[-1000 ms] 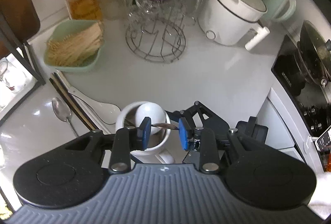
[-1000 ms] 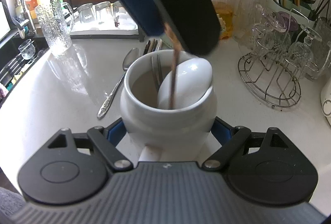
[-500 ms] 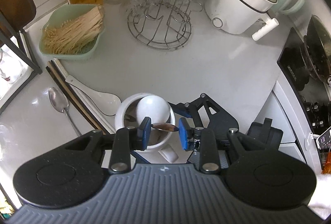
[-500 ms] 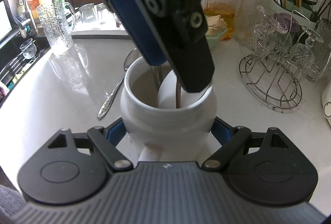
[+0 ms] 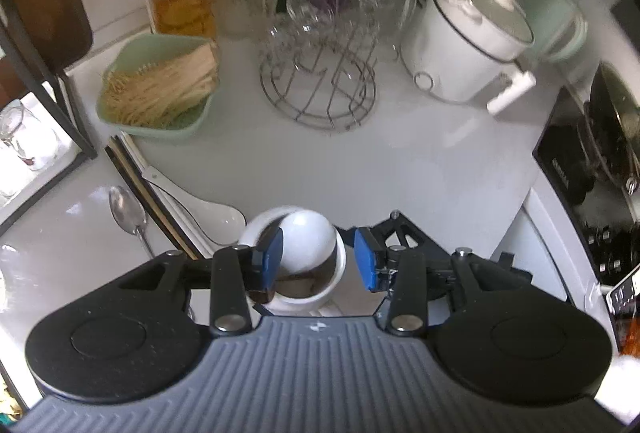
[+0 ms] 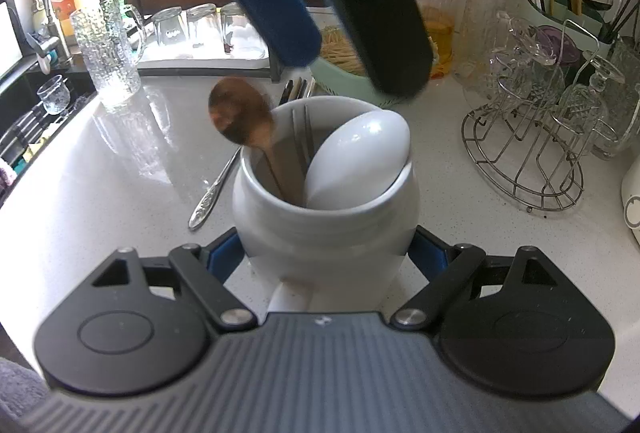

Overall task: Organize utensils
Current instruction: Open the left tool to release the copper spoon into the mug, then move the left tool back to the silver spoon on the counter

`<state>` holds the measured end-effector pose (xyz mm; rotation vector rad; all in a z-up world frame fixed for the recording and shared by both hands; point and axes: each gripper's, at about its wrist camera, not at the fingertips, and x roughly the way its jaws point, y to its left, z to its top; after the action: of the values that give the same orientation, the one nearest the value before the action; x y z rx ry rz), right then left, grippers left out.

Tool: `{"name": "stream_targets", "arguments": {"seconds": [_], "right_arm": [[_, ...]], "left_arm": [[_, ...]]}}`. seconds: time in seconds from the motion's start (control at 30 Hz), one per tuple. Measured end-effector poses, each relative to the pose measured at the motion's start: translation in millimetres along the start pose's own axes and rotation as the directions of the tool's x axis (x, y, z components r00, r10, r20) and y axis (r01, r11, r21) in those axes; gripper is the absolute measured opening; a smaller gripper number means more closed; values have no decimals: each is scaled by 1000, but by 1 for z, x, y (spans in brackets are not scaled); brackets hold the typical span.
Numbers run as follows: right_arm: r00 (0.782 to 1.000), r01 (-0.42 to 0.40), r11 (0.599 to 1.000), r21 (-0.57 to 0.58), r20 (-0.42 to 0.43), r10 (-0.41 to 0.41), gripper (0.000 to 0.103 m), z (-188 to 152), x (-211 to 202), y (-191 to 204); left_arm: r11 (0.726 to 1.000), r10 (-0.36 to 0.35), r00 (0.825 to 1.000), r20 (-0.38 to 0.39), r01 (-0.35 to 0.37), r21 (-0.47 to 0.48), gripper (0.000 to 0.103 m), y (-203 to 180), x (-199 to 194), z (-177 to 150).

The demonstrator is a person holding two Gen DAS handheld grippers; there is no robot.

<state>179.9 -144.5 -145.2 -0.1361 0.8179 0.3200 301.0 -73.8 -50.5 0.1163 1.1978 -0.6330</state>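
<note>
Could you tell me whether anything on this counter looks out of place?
Yes: a metal spoon, a white spoon and chopsticks lie loose on the counter beside the white jar, which already holds other utensils upright.

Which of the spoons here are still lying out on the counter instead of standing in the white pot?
Two: the metal spoon and the white ceramic spoon lie flat beside the white pot. The wooden spoon and another white spoon stand inside it, bowls up.
</note>
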Motion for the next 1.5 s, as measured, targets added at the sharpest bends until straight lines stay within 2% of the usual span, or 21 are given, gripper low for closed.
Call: {"name": "stream_targets", "arguments": {"seconds": [0.3,0.43,0.7,1.2,1.5], "right_arm": [[1000,8,1000,7,6,-8,90,0,1,1],[1000,10,1000,9,8,-11,90,0,1,1],[1000,20,1000,20,17,-20,90,-1,1,3],[999,22,999,26,29,-23,90,-2,1,3],[999,29,999,27,29,-30,90,-2,1,5]], "left_arm": [[998,31,992,125,-25,-50,45,10,-23,-9],[997,66,981,185,-58,-53,45,13,-33,-17],[989,136,957,256,-116,-93,45,19,-40,-33],[960,202,941,271,-135,-246,45,62,-37,-77],[939,230,940,252,-147,-309,45,74,-24,-104]]}}
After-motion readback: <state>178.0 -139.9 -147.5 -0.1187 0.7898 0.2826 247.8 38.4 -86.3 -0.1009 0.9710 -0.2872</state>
